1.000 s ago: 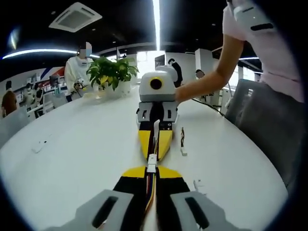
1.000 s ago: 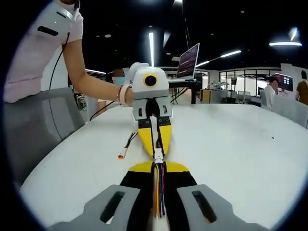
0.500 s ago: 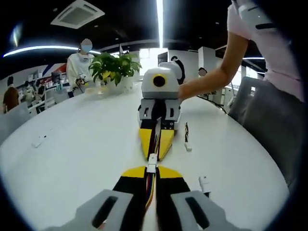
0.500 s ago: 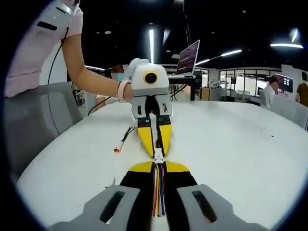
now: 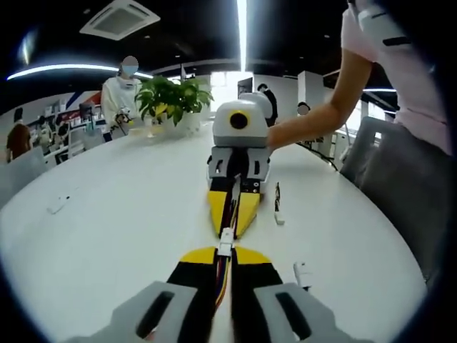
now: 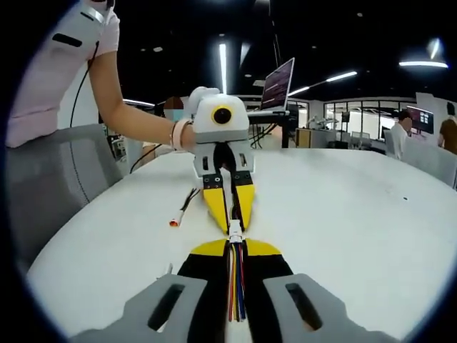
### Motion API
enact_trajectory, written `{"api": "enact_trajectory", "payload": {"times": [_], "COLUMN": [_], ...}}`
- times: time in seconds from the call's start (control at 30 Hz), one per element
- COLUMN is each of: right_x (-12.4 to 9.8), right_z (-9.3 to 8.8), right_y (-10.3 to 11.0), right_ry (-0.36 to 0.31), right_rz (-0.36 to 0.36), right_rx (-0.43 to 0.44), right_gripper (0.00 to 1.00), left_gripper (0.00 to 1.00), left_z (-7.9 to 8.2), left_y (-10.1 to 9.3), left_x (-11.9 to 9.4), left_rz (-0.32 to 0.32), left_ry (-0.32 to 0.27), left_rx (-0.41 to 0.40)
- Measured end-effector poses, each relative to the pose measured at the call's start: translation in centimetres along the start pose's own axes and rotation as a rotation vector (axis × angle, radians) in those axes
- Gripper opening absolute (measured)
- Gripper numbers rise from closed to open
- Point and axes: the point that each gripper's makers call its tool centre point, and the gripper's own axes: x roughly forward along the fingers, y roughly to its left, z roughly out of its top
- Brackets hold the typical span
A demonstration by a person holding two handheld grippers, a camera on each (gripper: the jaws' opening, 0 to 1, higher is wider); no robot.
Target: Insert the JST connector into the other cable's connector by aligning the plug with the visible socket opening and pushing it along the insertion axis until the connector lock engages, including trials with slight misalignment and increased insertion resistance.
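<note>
In the left gripper view my left gripper point(image 5: 225, 253) is shut on a cable with coloured wires point(image 5: 223, 275) that ends in a small white connector point(image 5: 226, 241). My right gripper point(image 5: 230, 226) faces it tip to tip, yellow fingers closed. In the right gripper view my right gripper point(image 6: 235, 247) is shut on a multicoloured wire bundle point(image 6: 235, 280) with a white connector point(image 6: 235, 230) at its tip. That connector touches the left gripper point(image 6: 230, 219) opposite. Both connectors meet between the tips; whether they are locked together I cannot tell.
All of this is above a white round table point(image 5: 128, 214). Spare cables lie on it: one with a white plug point(image 5: 278, 209), a small white piece point(image 5: 302, 273), one with an orange tip point(image 6: 181, 209). A potted plant point(image 5: 173, 98), a laptop point(image 6: 279, 88) and a grey chair point(image 6: 57, 182) stand around.
Both views have shifted a little with the hands. The two grippers stay tip to tip with the connectors between them, without visible change in their grip.
</note>
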Motion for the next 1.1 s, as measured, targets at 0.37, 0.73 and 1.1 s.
{"api": "enact_trajectory", "payload": {"times": [0.37, 0.73, 1.1], "right_x": [-0.16, -0.27, -0.28], "right_z": [-0.34, -0.17, -0.19], "right_y": [-0.26, -0.02, -0.22], "right_ry": [-0.001, -0.004, -0.01], "right_rz": [0.002, 0.001, -0.005], "right_rx": [-0.01, -0.006, 0.016], "right_gripper": [0.04, 0.1, 0.16], "left_gripper": [0.02, 0.06, 0.1], "left_z": [-0.04, -0.03, 0.16], "left_y": [0.36, 0.58, 0.1], "left_x": [-0.04, -0.05, -0.04], "left_rz": [0.009, 0.025, 0.037], "left_ry": [-0.002, 0.015, 0.016], "left_rx": [-0.022, -0.026, -0.03]}}
